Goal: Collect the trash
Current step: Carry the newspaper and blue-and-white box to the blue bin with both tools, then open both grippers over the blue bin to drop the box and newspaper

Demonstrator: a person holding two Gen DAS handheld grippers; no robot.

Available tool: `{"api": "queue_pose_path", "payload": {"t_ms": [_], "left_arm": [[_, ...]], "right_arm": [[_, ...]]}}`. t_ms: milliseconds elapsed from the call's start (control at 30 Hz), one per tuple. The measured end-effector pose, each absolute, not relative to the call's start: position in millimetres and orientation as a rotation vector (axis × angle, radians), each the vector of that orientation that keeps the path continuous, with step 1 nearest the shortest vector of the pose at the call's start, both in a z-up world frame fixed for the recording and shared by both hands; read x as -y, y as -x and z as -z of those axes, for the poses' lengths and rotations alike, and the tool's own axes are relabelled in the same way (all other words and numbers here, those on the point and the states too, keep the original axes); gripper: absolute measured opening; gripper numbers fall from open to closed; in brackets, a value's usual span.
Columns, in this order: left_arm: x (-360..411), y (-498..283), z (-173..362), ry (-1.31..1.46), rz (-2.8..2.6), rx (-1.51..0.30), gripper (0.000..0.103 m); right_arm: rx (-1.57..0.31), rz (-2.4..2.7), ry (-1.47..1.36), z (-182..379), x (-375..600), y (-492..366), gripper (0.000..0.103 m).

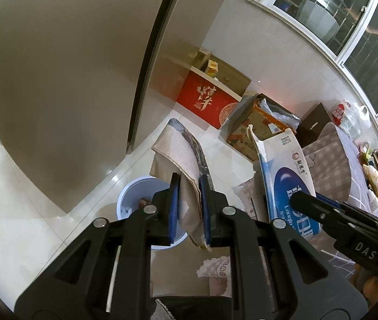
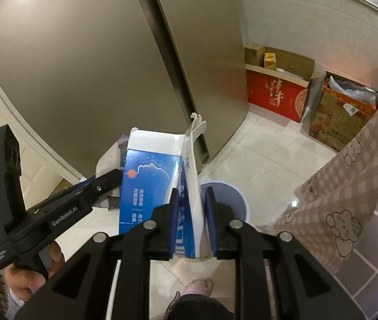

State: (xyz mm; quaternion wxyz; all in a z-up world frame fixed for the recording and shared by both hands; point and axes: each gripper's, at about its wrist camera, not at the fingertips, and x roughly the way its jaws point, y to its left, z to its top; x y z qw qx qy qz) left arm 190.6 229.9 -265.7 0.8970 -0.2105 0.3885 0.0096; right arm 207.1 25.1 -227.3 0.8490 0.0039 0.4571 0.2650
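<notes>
My left gripper (image 1: pixel 191 208) clamps torn cardboard (image 1: pixel 181 157), right gripper (image 2: pixel 192 221) clamps a blue-white carton (image 2: pixel 149 181); I should centre both over the bin (image 2: pixel 229 200) at 12 o'clock before releasing.

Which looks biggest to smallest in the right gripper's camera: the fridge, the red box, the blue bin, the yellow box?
1. Fridge, by far the biggest.
2. Red box.
3. Blue bin, partly hidden, looks close to the red box in size; it is nearer the camera, so unsure.
4. Yellow box, smallest.
</notes>
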Motion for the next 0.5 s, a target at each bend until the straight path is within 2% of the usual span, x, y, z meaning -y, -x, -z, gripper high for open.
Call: {"api": "queue_pose_path", "payload": {"t_ms": [367, 400, 433, 500], "left_arm": [[-247, -200, 283, 0.453, -0.079, -0.828, 0.015], [-247, -202, 284, 0.442, -0.095, -0.83, 0.015], [-248, -202, 286, 0.435, -0.106, -0.833, 0.015], [-248, -204, 287, 0.426, -0.122, -0.836, 0.015]], "right_arm": [[-0.952, -0.564, 0.015, 243, -47, -226, 0.022], [-0.936, -0.554, 0.02, 245, -49, -229, 0.027], [-0.929, -0.552, 0.02, 248, -51, -233, 0.048], [-0.942, -0.539, 0.012, 258, -53, -244, 0.059]]}}
